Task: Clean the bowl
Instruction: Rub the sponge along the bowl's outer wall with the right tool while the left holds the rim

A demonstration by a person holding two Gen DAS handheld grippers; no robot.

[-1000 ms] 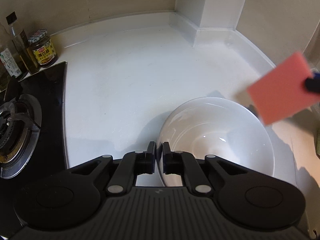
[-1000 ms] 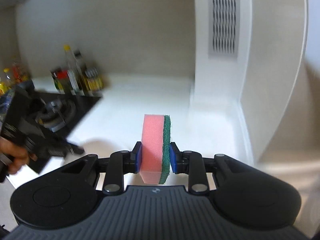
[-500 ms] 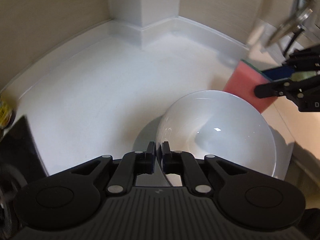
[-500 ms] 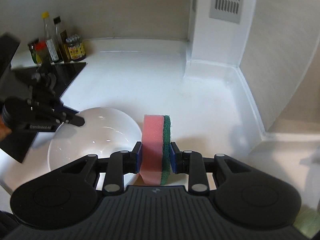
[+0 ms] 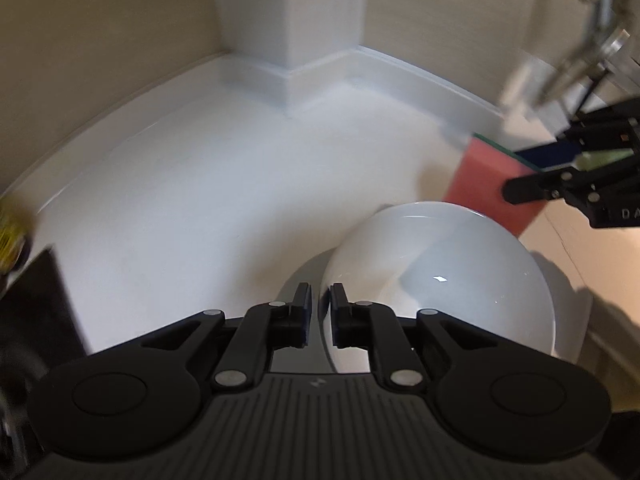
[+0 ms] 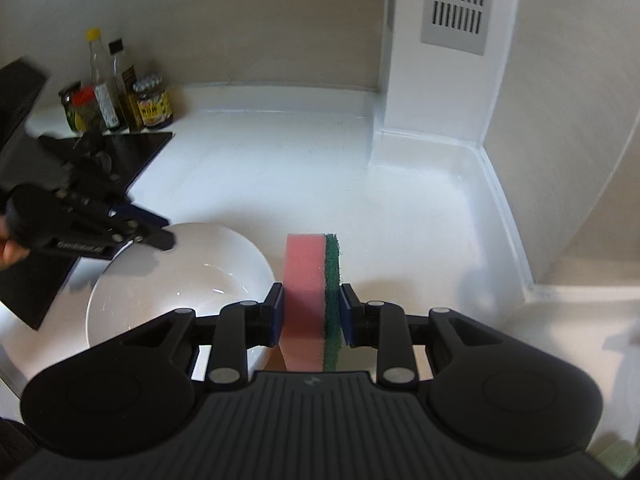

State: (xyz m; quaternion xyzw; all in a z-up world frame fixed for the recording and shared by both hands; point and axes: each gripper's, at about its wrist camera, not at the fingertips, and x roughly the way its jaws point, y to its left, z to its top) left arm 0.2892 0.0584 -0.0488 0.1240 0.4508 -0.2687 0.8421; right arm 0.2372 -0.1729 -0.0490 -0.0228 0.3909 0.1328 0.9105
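With the bowl [image 5: 440, 280] rim clamped by the left tongs [image 5: 319, 304], the sponge [image 6: 312, 296] gripped in the right tongs [image 6: 312, 312] is judged ready to be lowered inside for scrubbing.

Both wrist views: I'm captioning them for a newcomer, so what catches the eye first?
The pink-and-green sponge, clamped upright in the right gripper, stands out against the white countertop. Just left of it sits the glossy white bowl, its rim pinched by the left gripper. Sauce bottles and jars cluster in the far-left corner.
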